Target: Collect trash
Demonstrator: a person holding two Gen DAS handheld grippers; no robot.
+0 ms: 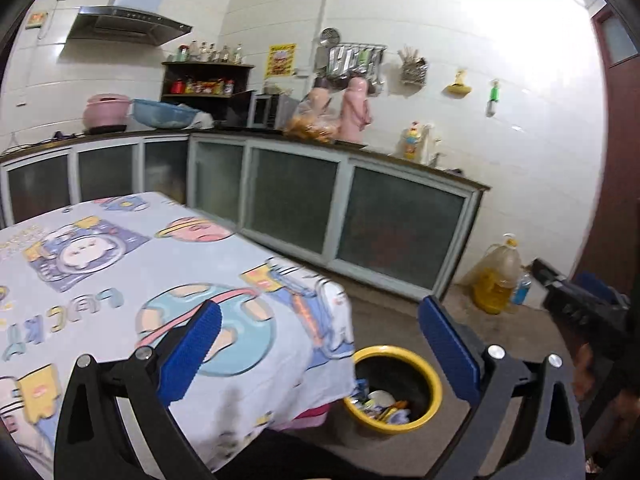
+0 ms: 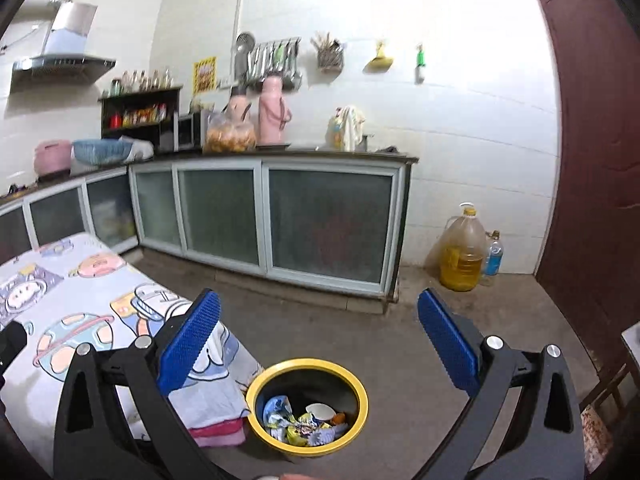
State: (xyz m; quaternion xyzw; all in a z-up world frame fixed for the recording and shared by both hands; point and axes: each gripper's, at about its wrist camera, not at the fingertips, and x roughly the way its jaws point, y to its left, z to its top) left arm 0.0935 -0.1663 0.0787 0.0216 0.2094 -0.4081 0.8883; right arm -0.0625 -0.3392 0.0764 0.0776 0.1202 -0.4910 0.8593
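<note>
Tiled kitchen: the cartoon-print tabletop (image 1: 132, 264) is showing no litter; wrappers are lying inside the yellow-rimmed bin (image 2: 307, 407) on the floor beside its near corner. Left hand-held gripper (image 1: 320, 354) and right hand-held gripper (image 2: 318, 350) are gaping wide, empty; collection is seemingly finishing

White tiled walls (image 2: 460, 112) enclose a kitchen with a bare concrete floor (image 2: 400, 328). An L-shaped counter with frosted glass cabinet doors (image 2: 328, 224) runs from nine to one o'clock. A steel range hood (image 1: 128, 24) hangs at ten o'clock; a dark red door (image 2: 592, 160) stands at three o'clock.
</note>
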